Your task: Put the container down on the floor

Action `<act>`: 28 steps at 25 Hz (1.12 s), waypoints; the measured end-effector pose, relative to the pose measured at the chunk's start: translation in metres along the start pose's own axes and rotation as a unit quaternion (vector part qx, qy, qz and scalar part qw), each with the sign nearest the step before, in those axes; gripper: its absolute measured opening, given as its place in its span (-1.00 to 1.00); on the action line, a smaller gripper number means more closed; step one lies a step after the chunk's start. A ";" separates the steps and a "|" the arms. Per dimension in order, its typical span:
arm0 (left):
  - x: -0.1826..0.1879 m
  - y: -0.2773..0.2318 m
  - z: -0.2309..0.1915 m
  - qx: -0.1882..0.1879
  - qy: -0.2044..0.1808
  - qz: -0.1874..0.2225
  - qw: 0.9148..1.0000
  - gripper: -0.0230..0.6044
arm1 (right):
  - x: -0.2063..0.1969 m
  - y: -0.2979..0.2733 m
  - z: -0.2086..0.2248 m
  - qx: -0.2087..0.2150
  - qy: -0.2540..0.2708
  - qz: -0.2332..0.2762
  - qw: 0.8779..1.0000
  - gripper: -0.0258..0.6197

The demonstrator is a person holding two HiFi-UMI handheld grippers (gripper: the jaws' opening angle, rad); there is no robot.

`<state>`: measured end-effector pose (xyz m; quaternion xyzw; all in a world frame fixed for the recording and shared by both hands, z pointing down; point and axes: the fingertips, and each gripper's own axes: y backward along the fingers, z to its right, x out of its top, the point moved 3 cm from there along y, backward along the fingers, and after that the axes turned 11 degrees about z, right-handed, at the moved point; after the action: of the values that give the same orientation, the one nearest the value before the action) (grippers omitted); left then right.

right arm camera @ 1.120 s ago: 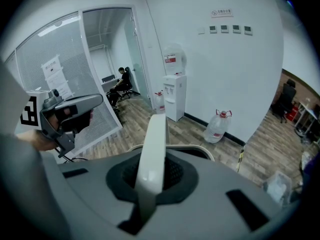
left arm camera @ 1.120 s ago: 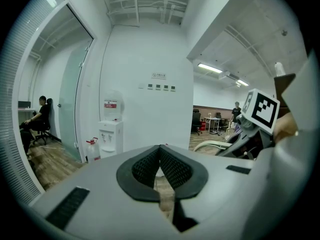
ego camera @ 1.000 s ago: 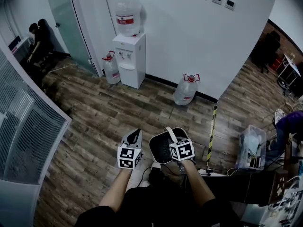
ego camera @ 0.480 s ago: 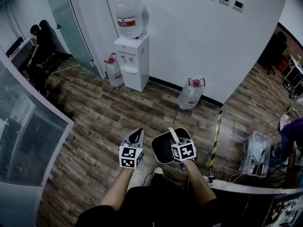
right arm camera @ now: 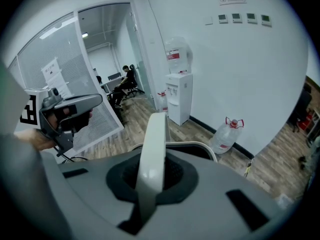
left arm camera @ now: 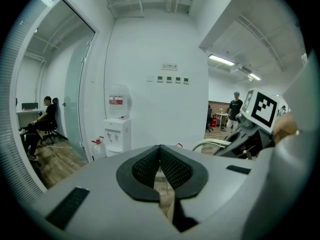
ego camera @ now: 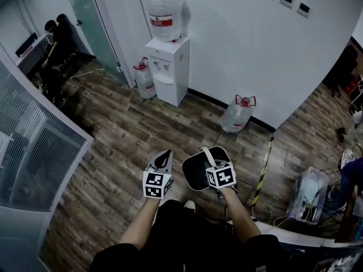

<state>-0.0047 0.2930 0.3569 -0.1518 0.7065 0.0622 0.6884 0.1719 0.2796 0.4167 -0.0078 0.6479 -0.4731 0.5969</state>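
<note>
The container (ego camera: 197,173) is a dark bucket with a pale rim and a white bail handle (ego camera: 208,156). It hangs above the wood floor in front of the person's legs. My right gripper (ego camera: 212,163) is shut on that handle, and the white strap (right arm camera: 154,149) runs up between its jaws, with the bucket rim (right arm camera: 202,147) beyond. My left gripper (ego camera: 164,155) hangs just left of the bucket, apart from it. Its jaws (left arm camera: 160,159) are shut with nothing between them. The right gripper's marker cube (left arm camera: 261,109) shows at the right of the left gripper view.
A white water dispenser (ego camera: 168,67) stands against the far wall, with a water jug (ego camera: 145,78) on its left and another (ego camera: 238,115) on its right. A clear plastic bin (ego camera: 309,192) and a yellow-black strip (ego camera: 264,168) lie right. A glass partition (ego camera: 34,146) stands left, a seated person (ego camera: 57,41) beyond.
Both grippers and the hanging bucket have been carried across the floor. In the head view the dispenser and jugs have shifted to the right. The grip on the handle is unchanged.
</note>
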 end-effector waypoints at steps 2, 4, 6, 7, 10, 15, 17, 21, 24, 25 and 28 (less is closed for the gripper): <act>-0.001 -0.002 -0.004 0.006 -0.001 -0.003 1.000 -0.88 | 0.005 -0.005 0.002 0.005 0.004 0.000 1.000 -0.89; 0.000 -0.006 -0.008 0.010 0.000 -0.005 1.000 -0.88 | 0.010 -0.009 0.003 0.008 0.007 -0.001 1.000 -0.89; 0.002 -0.009 -0.012 0.014 0.000 -0.004 1.000 -0.88 | 0.015 -0.013 0.004 0.012 0.009 -0.004 1.000 -0.89; 0.003 -0.011 -0.014 0.015 0.000 -0.004 1.000 -0.88 | 0.017 -0.016 0.005 0.013 0.010 -0.005 1.000 -0.89; 0.002 -0.020 -0.020 0.018 0.002 -0.002 1.000 -0.88 | 0.021 -0.025 0.009 0.016 0.013 -0.008 1.000 -0.89; -0.002 -0.041 -0.034 0.017 0.009 -0.004 1.000 -0.88 | 0.031 -0.046 0.017 0.014 0.013 -0.014 1.000 -0.89; -0.004 -0.052 -0.041 0.015 0.012 -0.005 1.000 -0.88 | 0.037 -0.055 0.022 0.012 0.012 -0.017 1.000 -0.89; -0.005 -0.077 -0.060 0.013 0.018 -0.005 1.000 -0.88 | 0.053 -0.078 0.031 0.008 0.010 -0.021 1.000 -0.89; -0.005 -0.098 -0.078 0.009 0.021 -0.008 1.000 -0.88 | 0.067 -0.097 0.037 0.004 0.005 -0.022 1.000 -0.89; -0.005 -0.106 -0.084 0.007 0.022 -0.010 1.000 -0.88 | 0.072 -0.104 0.039 0.003 0.004 -0.022 1.000 -0.89; -0.005 -0.128 -0.104 0.000 0.023 -0.012 1.000 -0.88 | 0.086 -0.125 0.043 -0.001 -0.002 -0.021 1.000 -0.89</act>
<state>-0.0650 0.1418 0.3821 -0.1616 0.7202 0.0504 0.6728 0.1113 0.1348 0.4354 -0.0228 0.6467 -0.4852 0.5881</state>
